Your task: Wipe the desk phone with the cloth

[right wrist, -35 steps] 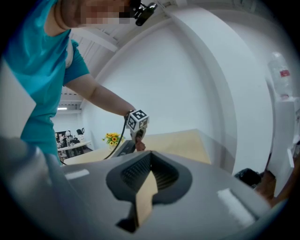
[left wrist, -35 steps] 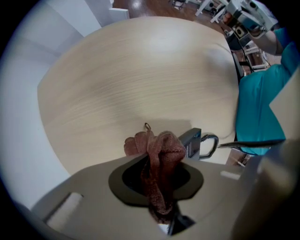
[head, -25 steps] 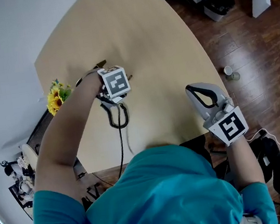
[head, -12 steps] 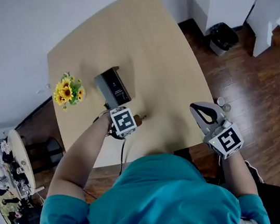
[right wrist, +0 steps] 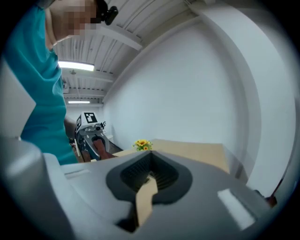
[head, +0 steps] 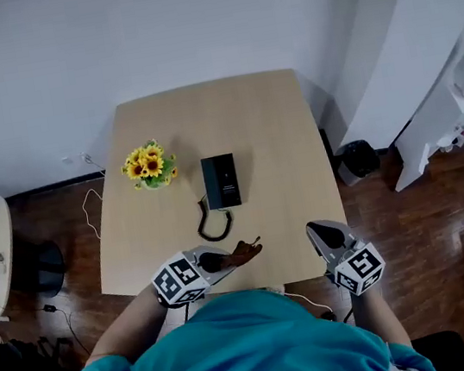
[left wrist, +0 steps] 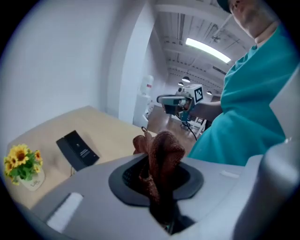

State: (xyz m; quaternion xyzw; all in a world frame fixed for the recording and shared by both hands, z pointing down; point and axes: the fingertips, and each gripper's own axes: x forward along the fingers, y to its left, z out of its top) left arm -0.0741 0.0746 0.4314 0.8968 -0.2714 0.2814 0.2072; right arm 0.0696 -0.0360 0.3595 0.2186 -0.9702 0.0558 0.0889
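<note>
Your left claw [head: 222, 259] clamps the cloth [head: 244, 251], ready to wipe the desk phone [head: 221, 180]; your right claw [head: 320, 232] hangs clenched, empty.

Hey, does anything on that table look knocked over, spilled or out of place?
Nothing stands out. The desk phone lies flat on the table, its cord in a loose loop at the near end, and the flowers stand upright beside it. No spill shows. The left claw is shut on the cloth.
</note>
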